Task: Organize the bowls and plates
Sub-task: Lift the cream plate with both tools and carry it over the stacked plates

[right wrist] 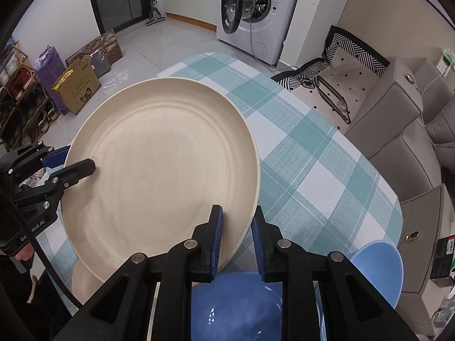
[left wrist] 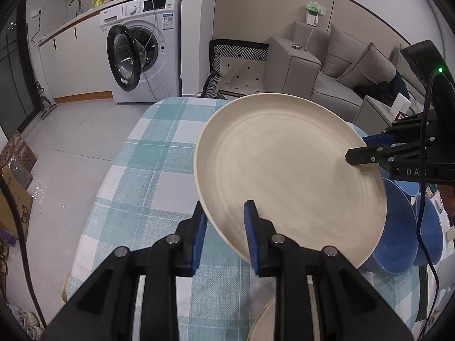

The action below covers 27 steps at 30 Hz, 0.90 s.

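- Table: checked cloth, far half bare
- Cream plate: lifted off the table, tilted, held over the blue bowls; not yet placed
- Second cream plate: on table, stacking remains
- Left gripper, right gripper: both clamped on the plate rim, opposite sides

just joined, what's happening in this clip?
A person is holding one cream plate off the checked table with both tongs. The left tongs are shut on its near rim and the right tongs on the opposite rim. Blue bowls sit below, and a second cream plate lies on the table.
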{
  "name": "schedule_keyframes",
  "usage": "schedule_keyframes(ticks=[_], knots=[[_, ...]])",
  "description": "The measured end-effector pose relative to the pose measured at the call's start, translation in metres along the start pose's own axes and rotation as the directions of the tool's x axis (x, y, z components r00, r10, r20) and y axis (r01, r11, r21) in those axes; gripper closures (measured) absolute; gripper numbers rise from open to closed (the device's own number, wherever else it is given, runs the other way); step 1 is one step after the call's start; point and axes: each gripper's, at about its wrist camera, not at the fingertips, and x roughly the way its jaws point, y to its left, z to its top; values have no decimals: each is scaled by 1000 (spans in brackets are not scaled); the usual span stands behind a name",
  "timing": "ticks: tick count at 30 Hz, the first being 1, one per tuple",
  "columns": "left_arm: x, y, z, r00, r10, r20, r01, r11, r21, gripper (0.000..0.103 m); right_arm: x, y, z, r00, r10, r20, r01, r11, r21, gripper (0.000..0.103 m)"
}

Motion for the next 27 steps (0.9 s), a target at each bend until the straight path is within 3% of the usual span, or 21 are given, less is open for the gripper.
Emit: schedule_keyframes(ticks=[27], knots=[[-62,-26,-53,997,-21,75,15,997,81,78,-61,43,-93,996,-44,77,41,998,40,82]])
